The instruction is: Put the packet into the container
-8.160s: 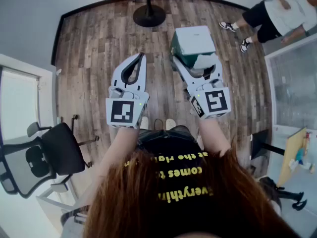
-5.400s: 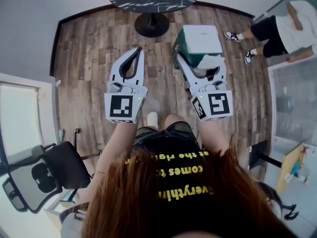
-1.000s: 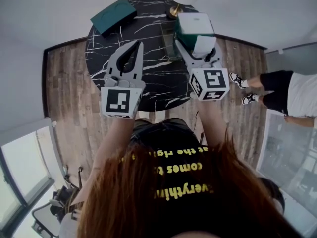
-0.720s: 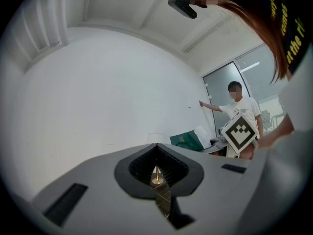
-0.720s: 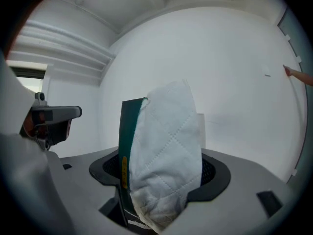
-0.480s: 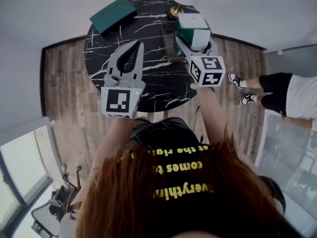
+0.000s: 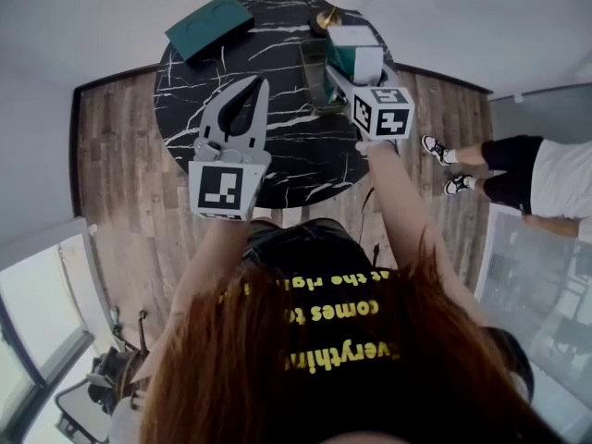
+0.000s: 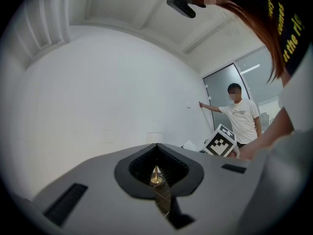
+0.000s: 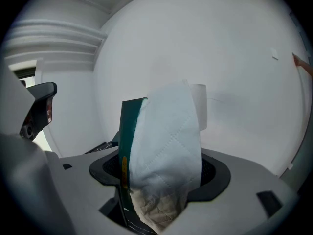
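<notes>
Right hand-held gripper (image 7: 344, 80): jaws clamped on the green-and-white soft packet (image 9: 166, 146). The grip is on its lower end, so the packet stands up out of the jaws, white quilted face showing and green edge to one side.

Left hand-held gripper (image 7: 253, 85): jaws closed tip to tip with nothing between them, parked well to the left of the clear rectangular container (image 7: 313, 72).

The container sits on the round black marble desk (image 7: 277, 155). Head view puts the packet over the container's right-hand rim, towards its far end. Height above the rim cannot be read. A flat dark-green box (image 7: 209, 24) lies far left of the container, not involved.

Step in hand, judged: carry-over and lowering.
- Centre the packet over the opening first.
- Lead with the free end and keep it clear of the near wall.
- Part the jaws only once most of the packet is below the rim, or it may tip out.
</notes>
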The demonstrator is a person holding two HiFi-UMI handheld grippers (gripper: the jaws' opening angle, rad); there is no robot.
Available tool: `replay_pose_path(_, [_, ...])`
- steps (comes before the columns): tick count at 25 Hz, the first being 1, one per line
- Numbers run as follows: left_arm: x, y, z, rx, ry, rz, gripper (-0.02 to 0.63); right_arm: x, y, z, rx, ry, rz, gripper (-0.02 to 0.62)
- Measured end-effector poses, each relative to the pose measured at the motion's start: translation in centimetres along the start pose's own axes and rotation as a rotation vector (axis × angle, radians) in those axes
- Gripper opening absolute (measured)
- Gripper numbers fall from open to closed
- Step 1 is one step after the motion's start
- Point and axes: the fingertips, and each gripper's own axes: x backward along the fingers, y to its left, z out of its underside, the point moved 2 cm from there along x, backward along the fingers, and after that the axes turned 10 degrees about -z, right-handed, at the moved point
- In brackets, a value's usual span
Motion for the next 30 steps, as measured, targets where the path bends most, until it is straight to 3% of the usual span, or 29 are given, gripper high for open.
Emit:
replay_pose_path(7, [0.4,0.7,0.2,0.010,0.001,-0.015,0.000,-2.3,-1.2,0.9,-0.021,0.075,-0.016,0.368])
replay_pose_path(30, [0.9,1.2,0.5,0.017,0.002,-0.017,0.000,-7.9,-3.9,7.7,-0.206,0.535,-0.092,0.368])
